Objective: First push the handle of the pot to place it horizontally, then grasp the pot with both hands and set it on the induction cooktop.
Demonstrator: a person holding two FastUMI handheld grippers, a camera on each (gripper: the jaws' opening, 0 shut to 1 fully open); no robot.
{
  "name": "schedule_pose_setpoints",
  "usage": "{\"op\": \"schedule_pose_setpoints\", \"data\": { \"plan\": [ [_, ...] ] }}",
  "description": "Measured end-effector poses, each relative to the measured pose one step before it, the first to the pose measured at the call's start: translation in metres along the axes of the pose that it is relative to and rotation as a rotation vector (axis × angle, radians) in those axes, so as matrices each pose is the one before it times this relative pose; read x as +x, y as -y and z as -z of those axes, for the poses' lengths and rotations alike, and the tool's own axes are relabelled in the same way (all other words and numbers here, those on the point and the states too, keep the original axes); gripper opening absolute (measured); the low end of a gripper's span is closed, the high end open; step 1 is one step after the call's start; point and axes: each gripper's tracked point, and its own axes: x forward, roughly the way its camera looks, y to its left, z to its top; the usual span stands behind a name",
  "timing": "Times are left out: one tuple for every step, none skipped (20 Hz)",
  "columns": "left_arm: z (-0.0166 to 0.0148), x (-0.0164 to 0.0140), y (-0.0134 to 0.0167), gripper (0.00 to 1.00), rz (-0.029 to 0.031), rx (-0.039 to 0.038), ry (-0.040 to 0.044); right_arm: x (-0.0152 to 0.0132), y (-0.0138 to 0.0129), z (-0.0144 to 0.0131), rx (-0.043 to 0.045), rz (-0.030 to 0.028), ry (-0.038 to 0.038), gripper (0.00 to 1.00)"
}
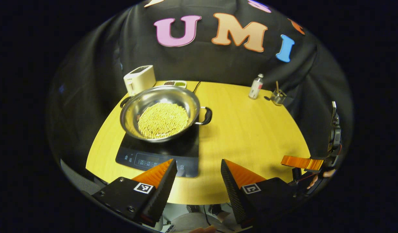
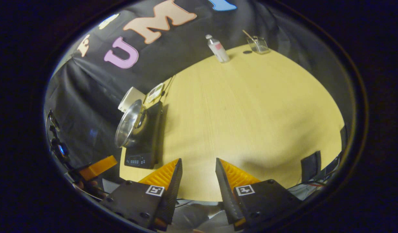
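Nearest, the left gripper [image 1: 199,166] and right gripper [image 2: 198,165] both hang with fingers spread, holding nothing, over the near edge of the yellow table [image 1: 250,129]. Beyond, the pot [image 1: 160,113] sits on the induction cooktop [image 1: 160,152], its far handle partly hidden. A bottle [image 1: 256,86] stands by the black cloth wall

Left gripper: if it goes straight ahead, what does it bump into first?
Probably the induction cooktop, at its near edge just ahead of the open left gripper; the pot sits behind. Depth is hard to judge.
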Motion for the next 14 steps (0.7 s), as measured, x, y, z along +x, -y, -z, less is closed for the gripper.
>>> {"op": "schedule_pose_setpoints", "data": {
  "plan": [
    [-0.01085,-0.00778,0.00421,0.84,0.02071,0.02402,0.02492,-0.01222,-0.00586,-0.01685,-0.02822,0.01617,0.04848,0.62],
    [-0.01497,-0.00978,0.00251,0.84,0.01717,0.02140,0.03639,-0.01455,-0.00862,-0.02078,-0.02212,0.00998,0.04637,0.62],
    [-0.02011,-0.01239,0.00142,0.84,0.01413,0.01446,0.05208,-0.01837,-0.01370,-0.01831,-0.01919,0.00382,0.05364,0.62],
    [-0.02327,-0.01261,0.00121,0.84,0.01227,0.00847,0.06524,-0.01754,-0.01667,-0.02165,-0.03120,-0.00997,0.05324,0.62],
    [-0.02664,-0.01068,-0.00243,0.84,-0.00082,0.00557,0.07777,-0.01360,-0.01548,-0.02341,-0.05244,-0.00084,0.06470,0.61],
    [-0.02612,-0.01194,-0.00557,0.83,-0.00578,-0.00331,0.07215,-0.01168,-0.01039,-0.02349,-0.06268,0.01524,0.06658,0.61],
    [-0.02611,-0.01261,-0.00309,0.87,-0.00048,-0.00405,0.06939,-0.01613,-0.01155,-0.02095,-0.04628,0.01605,0.07191,0.61],
    [-0.02654,-0.01407,0.00332,0.83,0.01274,0.00426,0.08766,-0.01580,-0.01489,-0.02790,-0.02789,0.00294,0.07311,0.61],
    [-0.02538,-0.01219,0.00240,0.83,0.00516,0.01295,0.08553,-0.01622,-0.01672,-0.02650,-0.02130,0.00025,0.07023,0.62],
    [-0.01913,-0.00670,-0.00176,0.83,-0.00398,0.01441,0.07381,-0.01725,-0.01183,-0.02950,-0.01052,0.01056,0.09588,0.62],
    [-0.01628,-0.00543,-0.00275,0.83,-0.00901,0.01659,0.05127,-0.00945,-0.00866,-0.02364,-0.01498,0.00967,0.08599,0.63],
    [-0.00806,-0.00555,-0.00642,0.83,-0.02017,0.01194,0.02699,-0.00663,-0.00431,-0.01804,-0.03580,0.00712,0.06216,0.64],
    [-0.00530,-0.00474,-0.00791,0.78,-0.02349,0.00729,0.02255,-0.00424,0.00112,-0.00618,-0.04663,0.01813,0.02771,0.62],
    [-0.00389,-0.00340,-0.00144,0.83,-0.00083,-0.00258,0.01481,-0.00586,0.00146,-0.00462,-0.05171,0.01530,0.02158,0.63]
  ]
}}
